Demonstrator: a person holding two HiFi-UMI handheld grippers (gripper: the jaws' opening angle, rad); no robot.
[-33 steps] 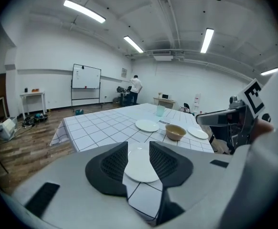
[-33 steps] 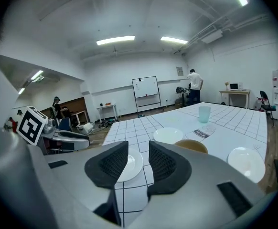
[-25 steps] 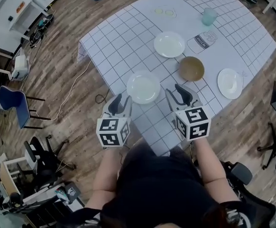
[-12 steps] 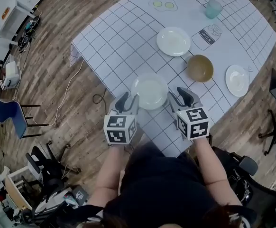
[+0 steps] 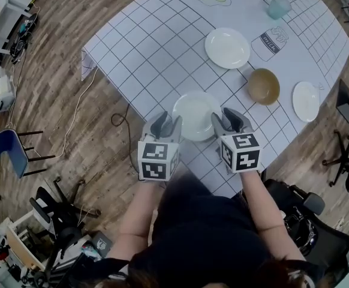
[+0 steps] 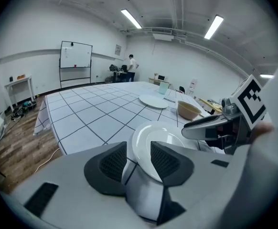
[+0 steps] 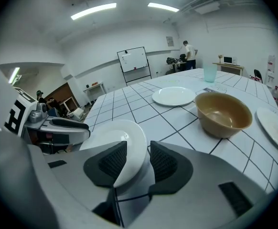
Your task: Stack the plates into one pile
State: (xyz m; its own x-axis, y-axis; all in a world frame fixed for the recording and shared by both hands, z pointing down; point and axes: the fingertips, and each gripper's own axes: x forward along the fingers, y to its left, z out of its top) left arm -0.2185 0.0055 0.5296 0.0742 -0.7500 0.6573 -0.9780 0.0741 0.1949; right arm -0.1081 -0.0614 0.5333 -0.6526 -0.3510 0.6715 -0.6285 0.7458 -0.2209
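Plate (image 5: 196, 114) lies on the tabletop (image 5: 156, 47) nearest us, its opposite rims between both tongs. Left tongs (image 5: 167, 123), which have just been opening, and right tongs (image 5: 229, 119) stand released; we should seat each rim deep, clench evenly, and lift level.

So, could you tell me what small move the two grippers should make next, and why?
Probably ease both forward so the rim of the near plate sits deeper between their jaws. The left gripper and right gripper flank it, jaws apart; the left's have just been opening. The rim shows in each gap, untouched.
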